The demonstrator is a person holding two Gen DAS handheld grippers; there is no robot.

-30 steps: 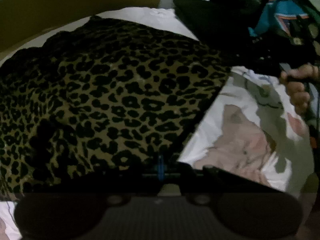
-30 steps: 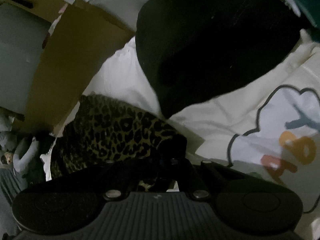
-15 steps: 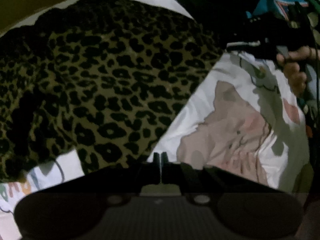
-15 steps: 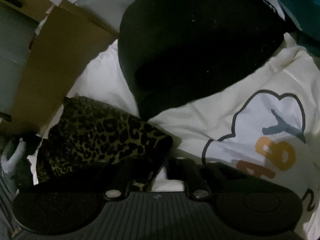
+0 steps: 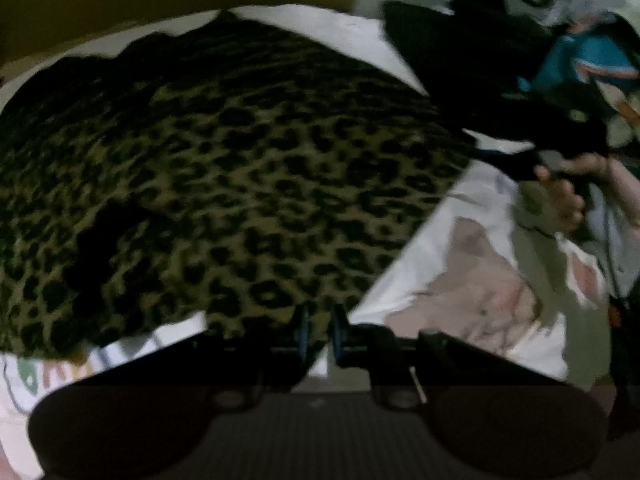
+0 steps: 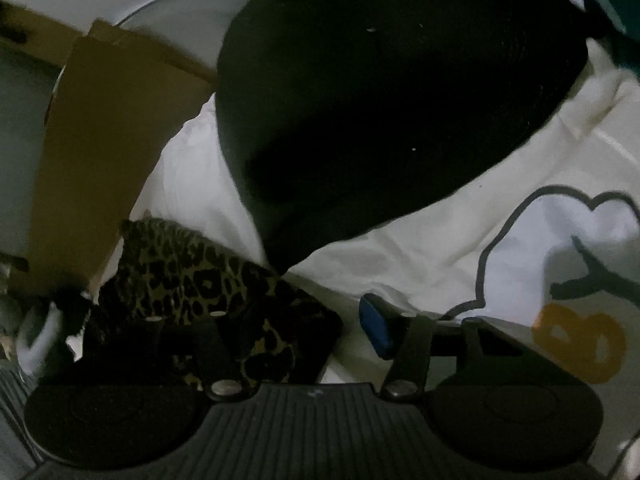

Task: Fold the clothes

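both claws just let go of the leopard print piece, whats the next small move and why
Probably lift both claws clear. The left claw is opening with the leopard print garment edge between its tips; the right claw is opening over a corner. The cloth lies spread flat.

Leopard cloth on the bed

A big leopard cloth (image 5: 224, 184) lies spread on a white sheet (image 5: 460, 280) with soft pink and green pictures. The left gripper (image 5: 319, 334) is at the cloth's near edge, and its jaws are opening a little with the edge in the small gap. On the right, a hand (image 5: 568, 192) holds a dark tool. A black cloth (image 5: 448, 52) and a blue one (image 5: 576, 60) lie behind.
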